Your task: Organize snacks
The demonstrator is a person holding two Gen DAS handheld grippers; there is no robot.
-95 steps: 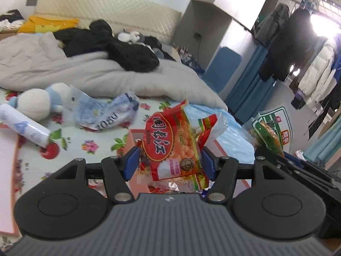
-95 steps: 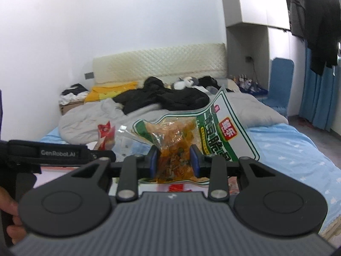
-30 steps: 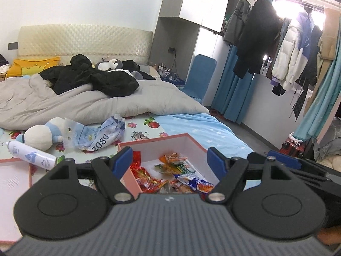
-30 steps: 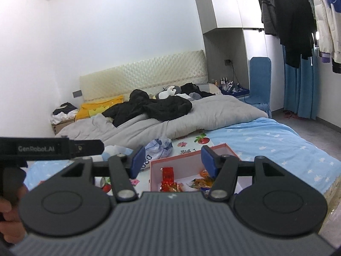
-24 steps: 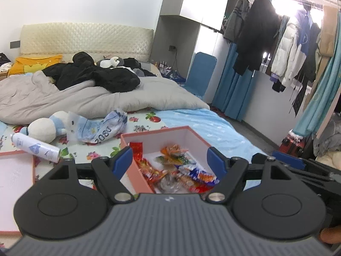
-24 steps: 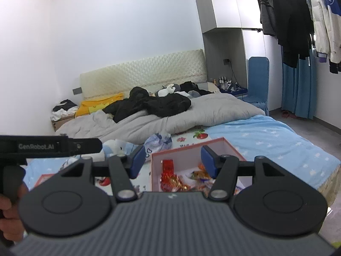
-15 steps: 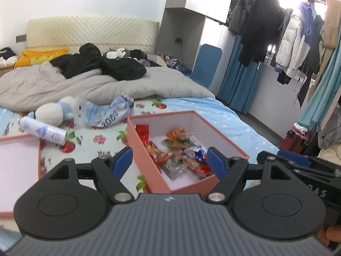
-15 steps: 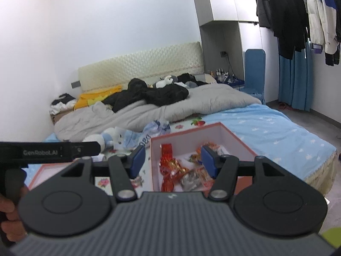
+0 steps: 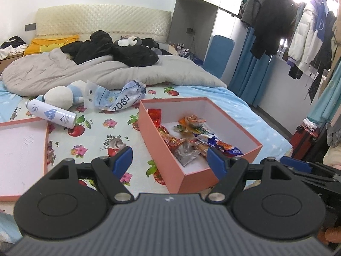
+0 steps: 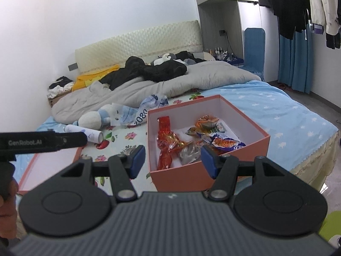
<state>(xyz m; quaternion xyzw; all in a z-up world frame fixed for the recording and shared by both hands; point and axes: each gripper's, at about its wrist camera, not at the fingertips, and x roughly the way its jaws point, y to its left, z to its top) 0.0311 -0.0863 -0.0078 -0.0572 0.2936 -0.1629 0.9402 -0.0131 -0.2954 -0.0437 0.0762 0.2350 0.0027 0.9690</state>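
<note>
Left wrist: rectangular cardboard box [image 9: 162, 147], crinkly wrappers [image 9: 187, 143]

Snack packets [image 9: 191, 136] heaped in open pink box [image 9: 236, 125].

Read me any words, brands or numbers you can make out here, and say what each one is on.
"GenRobot.AI": on the black bar of the left tongs' handle.
"2080": on the crumpled blue and white bag lying on the bed.
"HA" inside a blue heart: on the white spray can; its smaller print is unreadable.
Snack wrappers in the pink box: print too small to read.
</note>
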